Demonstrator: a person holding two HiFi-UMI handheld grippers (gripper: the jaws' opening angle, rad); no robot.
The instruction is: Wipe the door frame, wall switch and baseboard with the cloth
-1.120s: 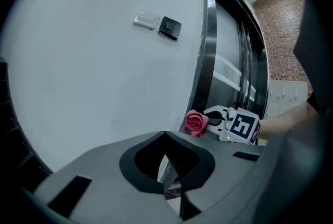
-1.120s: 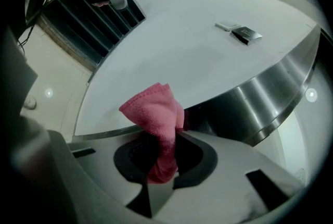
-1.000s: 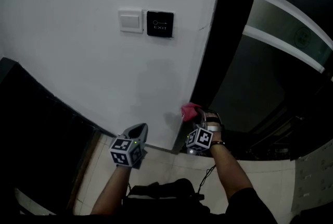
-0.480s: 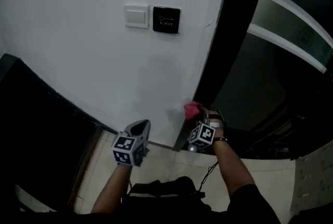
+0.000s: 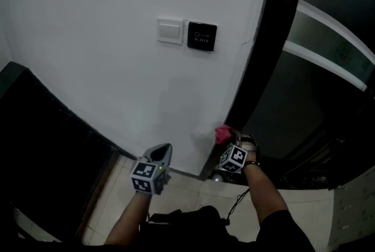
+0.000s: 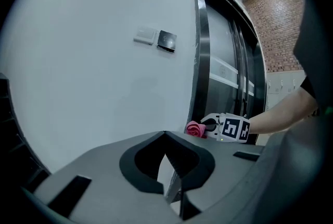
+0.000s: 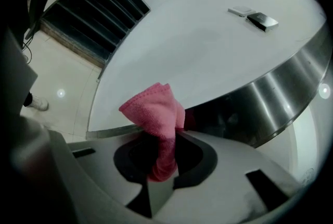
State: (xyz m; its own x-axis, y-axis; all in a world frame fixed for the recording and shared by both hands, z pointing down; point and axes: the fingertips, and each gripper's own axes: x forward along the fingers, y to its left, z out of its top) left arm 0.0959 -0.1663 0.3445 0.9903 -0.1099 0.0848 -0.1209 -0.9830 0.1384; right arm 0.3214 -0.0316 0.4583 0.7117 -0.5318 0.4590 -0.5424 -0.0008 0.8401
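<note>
The pink cloth (image 5: 222, 134) is bunched in my right gripper (image 5: 229, 139), which is shut on it. The cloth sits low at the corner where the white wall meets the dark steel door frame (image 5: 261, 63). In the right gripper view the cloth (image 7: 155, 111) sticks up out of the jaws against the wall's edge, beside the door frame (image 7: 270, 95). The white wall switch (image 5: 170, 31) and a black EXIT button (image 5: 201, 36) are higher up the wall. My left gripper (image 5: 160, 152) hangs shut and empty near the wall's foot, left of the cloth. A grey baseboard strip (image 7: 106, 132) runs along the wall's bottom.
A dark slatted panel (image 5: 47, 139) stands left of the wall. Pale floor tiles (image 5: 187, 186) lie below, with a black bag (image 5: 187, 218) and a cable near the person's body. Glass door panels (image 5: 328, 69) lie right of the frame.
The head view has swung, so the switch and frame sit further right in it. Both grippers moved slightly right and down in it; the cloth stays at the low wall corner.
</note>
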